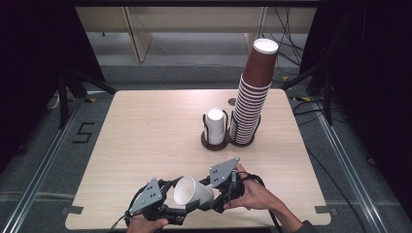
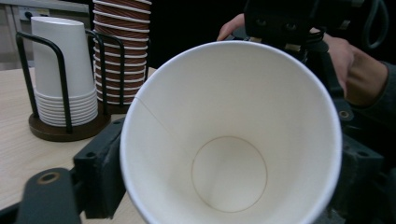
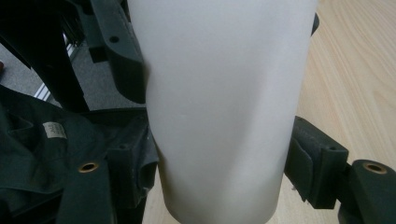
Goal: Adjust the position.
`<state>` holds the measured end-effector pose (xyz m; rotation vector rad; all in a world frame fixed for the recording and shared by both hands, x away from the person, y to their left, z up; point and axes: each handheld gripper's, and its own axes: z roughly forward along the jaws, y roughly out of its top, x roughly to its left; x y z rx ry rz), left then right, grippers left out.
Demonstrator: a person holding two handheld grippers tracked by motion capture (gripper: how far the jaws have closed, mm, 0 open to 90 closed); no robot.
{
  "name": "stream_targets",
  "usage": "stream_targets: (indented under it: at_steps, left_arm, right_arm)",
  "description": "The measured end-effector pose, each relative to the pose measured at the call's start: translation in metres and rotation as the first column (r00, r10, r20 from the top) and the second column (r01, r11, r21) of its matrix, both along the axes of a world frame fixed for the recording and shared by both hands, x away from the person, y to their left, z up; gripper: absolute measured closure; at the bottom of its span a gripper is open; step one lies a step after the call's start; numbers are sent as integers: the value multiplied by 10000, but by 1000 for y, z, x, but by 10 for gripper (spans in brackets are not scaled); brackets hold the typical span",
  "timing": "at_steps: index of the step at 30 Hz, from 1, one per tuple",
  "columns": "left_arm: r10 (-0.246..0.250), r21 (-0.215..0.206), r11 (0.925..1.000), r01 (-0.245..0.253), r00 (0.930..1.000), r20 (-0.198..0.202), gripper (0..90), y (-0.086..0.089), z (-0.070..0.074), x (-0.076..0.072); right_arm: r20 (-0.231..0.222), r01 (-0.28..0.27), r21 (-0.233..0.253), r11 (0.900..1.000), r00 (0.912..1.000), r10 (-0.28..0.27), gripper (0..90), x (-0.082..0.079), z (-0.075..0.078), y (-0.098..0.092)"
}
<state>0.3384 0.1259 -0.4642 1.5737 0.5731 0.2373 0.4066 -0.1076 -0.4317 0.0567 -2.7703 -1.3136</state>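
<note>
A single white paper cup (image 1: 193, 192) is lying on its side in the air just above the near edge of the pale wooden table (image 1: 145, 141), its open mouth turned toward the person's left and slightly toward the high view's camera. In the left gripper view the cup's round rim and bare inside bottom are facing straight at the lens, and in the right gripper view its smooth white wall is running up between two black pads. The right tongs (image 1: 214, 196) are closing on the cup's narrow bottom half, one pad pressing each side of the wall, with a hand (image 1: 252, 194) wrapping the handle behind them. The left tongs (image 1: 180, 209) are sitting at the cup's wide mouth end, a pad showing on either side of the rim; whether they are gripping it or only flanking it I cannot tell. Farther back, near the table's middle, a short stack of white paper cups (image 1: 216, 126) is standing upside down in a black wire holder on a round dark base (image 1: 210, 141), and just beside it on the right a tall, leaning stack of brown ribbed paper cups (image 1: 252, 92) is rising from a matching holder.
</note>
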Motion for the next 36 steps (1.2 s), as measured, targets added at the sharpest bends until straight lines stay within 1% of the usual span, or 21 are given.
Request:
stream_targets:
  at_steps: [1, 7, 9, 10, 11, 13, 14, 15, 20, 22, 23, 24, 26, 27, 29, 30, 31, 33, 34, 35, 36]
  left_arm:
    - [-62, -118, 9999, 62, 10000, -16, 177, 0, 0, 1]
    - [-103, 140, 9998, 104, 9999, -70, 217, 3, 2, 0]
    - [-75, 344, 9994, 75, 10000, 20, 220, 3, 3, 0]
    - [-28, 324, 9995, 27, 10000, 13, 220, 3, 4, -1]
    - [-28, 324, 9995, 27, 10000, 13, 220, 3, 4, -1]
    - [150, 542, 9984, -153, 9999, 57, 220, 5, 6, 0]
    - [215, 415, 9989, -219, 9997, 98, 221, 5, 6, 1]
    - [405, 649, 9971, -406, 9992, 31, 221, 8, 7, 1]
    - [1096, 1071, 9882, -1095, 9940, 47, 220, 16, 9, 5]
    - [1369, 1319, 9816, -1378, 9905, 153, 220, 18, 8, 7]
    - [1477, 1437, 9786, -1476, 9890, 101, 220, 18, 8, 7]
    - [1668, 1655, 9720, -1670, 9859, 150, 220, 20, 7, 8]
    - [1917, 1928, 9621, -1930, 9811, 257, 219, 20, 6, 9]
    - [2058, 2102, 9558, -2057, 9784, 217, 219, 21, 6, 9]
    - [2517, 2684, 9292, -2540, 9668, 435, 218, 22, 4, 10]
    - [2686, 2940, 9165, -2713, 9619, 504, 218, 23, 3, 11]
    - [2830, 2941, 9132, -2821, 9583, 404, 218, 23, 2, 13]
    - [3119, 3168, 8973, -3074, 9494, 379, 218, 25, 1, 15]
    - [3234, 3207, 8920, -3186, 9454, 398, 218, 26, 0, 16]
    - [3251, 3137, 8936, -3211, 9448, 411, 218, 27, -1, 17]
    - [3419, 3263, 8845, -3334, 9392, 326, 217, 28, -1, 17]
  right_arm:
    - [-64, -15, 65, 10000, 10000, 16, 324, 0, -1, 0]
    - [-295, 95, 149, 9998, 9995, -91, 308, 1, -4, 1]
    - [-351, 214, 0, 9998, 9992, -214, 254, 2, -6, 1]
    - [-385, 427, -268, 9987, 9983, -438, 201, 2, -7, -1]
    - [-385, 427, -268, 9987, 9983, -438, 201, 2, -7, -1]
    - [-435, 557, -241, 9982, 9974, -567, 197, 4, -8, -4]
    - [-442, 593, -261, 9979, 9972, -604, 190, 4, -8, -5]
    - [-421, 738, -284, 9969, 9963, -749, 182, 5, -8, -8]
    - [-351, 1315, -322, 9908, 9905, -1326, 183, 8, -9, -21]
    - [-351, 1741, -327, 9842, 9839, -1752, 193, 10, -11, -31]
    - [-351, 1741, -327, 9842, 9839, -1752, 193, 10, -11, -31]
    - [-318, 1786, -403, 9831, 9832, -1799, 199, 11, -11, -33]
    - [-269, 2199, -421, 9746, 9749, -2211, 200, 13, -16, -43]
    - [-269, 2199, -421, 9746, 9749, -2211, 200, 13, -16, -43]
    - [-230, 2429, -519, 9687, 9694, -2443, 166, 12, -18, -48]
    - [-234, 2412, -625, 9685, 9697, -2430, 161, 12, -19, -50]
    - [-225, 2454, -695, 9669, 9686, -2475, 172, 10, -19, -52]
    - [-235, 2483, -740, 9659, 9678, -2506, 175, 7, -21, -54]
    - [-162, 2518, -704, 9652, 9672, -2535, 176, 6, -21, -55]
    - [-231, 2592, -662, 9635, 9650, -2612, 175, 5, -22, -57]
    - [-225, 2791, -643, 9581, 9594, -2810, 177, 3, -22, -60]
